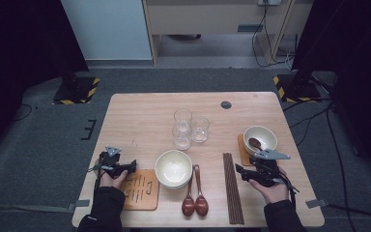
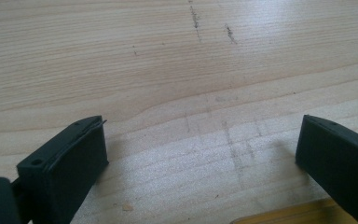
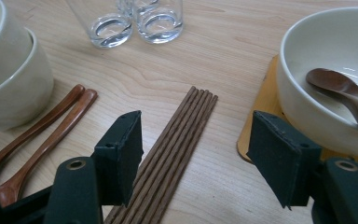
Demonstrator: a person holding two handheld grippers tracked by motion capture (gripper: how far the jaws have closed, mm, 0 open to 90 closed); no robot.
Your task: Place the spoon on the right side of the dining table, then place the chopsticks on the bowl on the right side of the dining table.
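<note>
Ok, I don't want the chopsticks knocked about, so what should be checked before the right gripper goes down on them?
1. Right gripper jaws open, nothing between the pads: ok.
2. Chopsticks lie together in one bundle, flat on the table: ok.
3. Bundle centred in the gap: not ok, it runs close to the jaw that shows at the left in the right gripper view.
4. Bowl with spoon on its mat sits near the other jaw, untouched: ok, though the room is tight.
5. Two wooden spoons lie apart from the bundle: ok.
6. Left gripper open over bare table: ok.
</note>
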